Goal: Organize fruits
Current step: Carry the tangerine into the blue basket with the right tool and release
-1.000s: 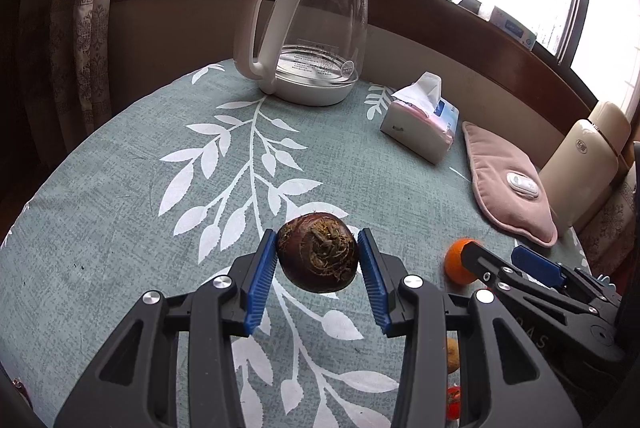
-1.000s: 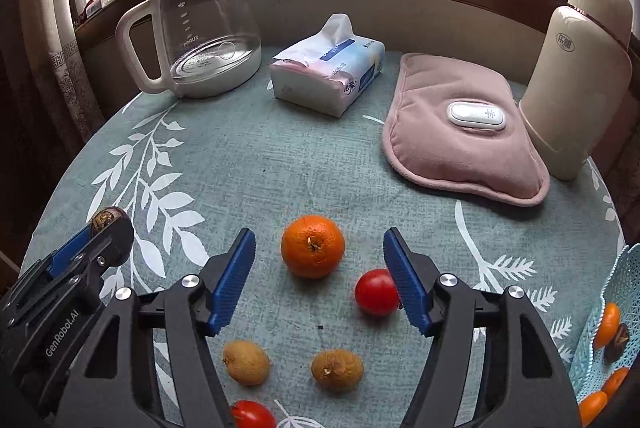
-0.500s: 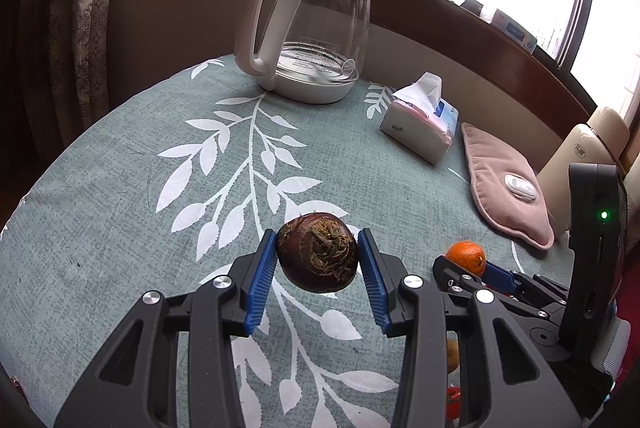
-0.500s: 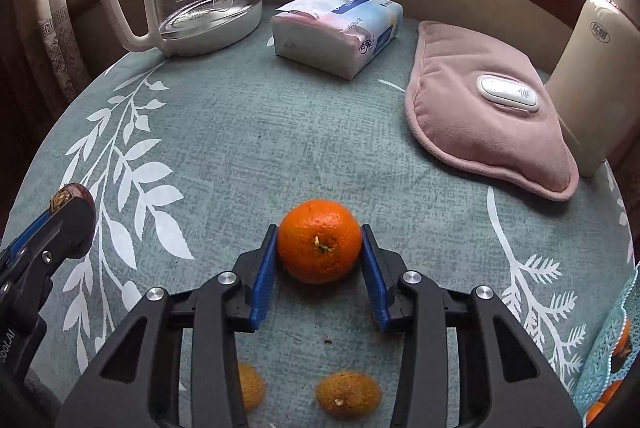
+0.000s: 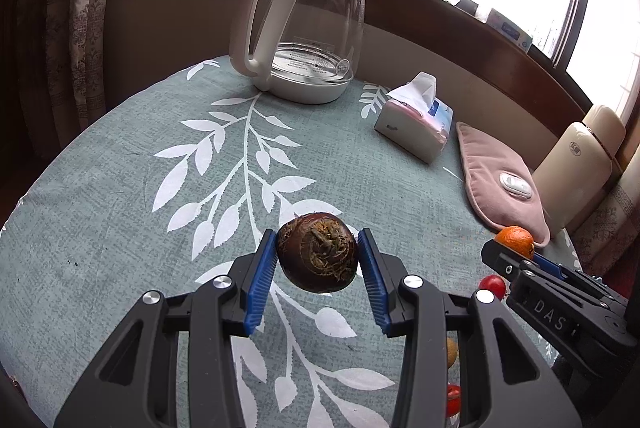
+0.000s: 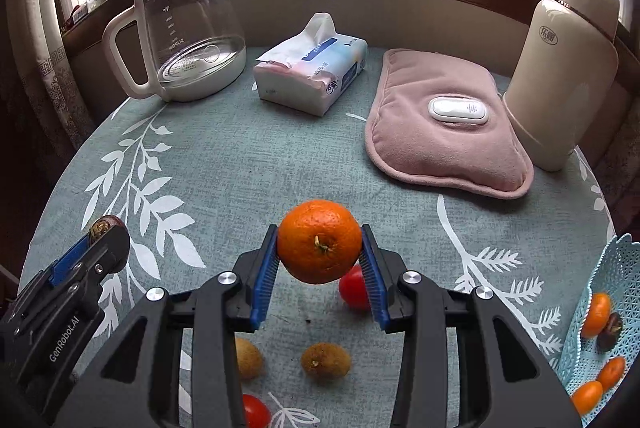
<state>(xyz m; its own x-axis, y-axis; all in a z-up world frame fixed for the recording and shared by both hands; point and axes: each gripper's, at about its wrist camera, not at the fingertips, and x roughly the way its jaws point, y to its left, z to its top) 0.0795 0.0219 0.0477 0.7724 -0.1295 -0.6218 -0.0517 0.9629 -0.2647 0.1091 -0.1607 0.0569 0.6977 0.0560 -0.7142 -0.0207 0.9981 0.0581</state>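
My left gripper (image 5: 318, 264) is shut on a dark brown round fruit (image 5: 318, 252) and holds it above the table; it also shows at the left of the right wrist view (image 6: 106, 228). My right gripper (image 6: 320, 256) is shut on an orange (image 6: 320, 241), lifted off the table; it also shows in the left wrist view (image 5: 516, 240). On the table below lie a red tomato (image 6: 354, 288), two brownish kiwis (image 6: 326, 360) (image 6: 249, 358) and another tomato (image 6: 256, 411). A blue basket (image 6: 616, 308) at the right edge holds several small oranges and a dark fruit.
A glass kettle (image 6: 188, 40), a tissue pack (image 6: 312, 72), a pink heating pad (image 6: 444, 124) and a cream flask (image 6: 560, 76) stand along the table's far side. The round table has a green leaf-print cloth (image 6: 240, 164). A window sill runs behind.
My right gripper closed on the orange and lifted it off the table. The left gripper kept holding the dark fruit, almost still.
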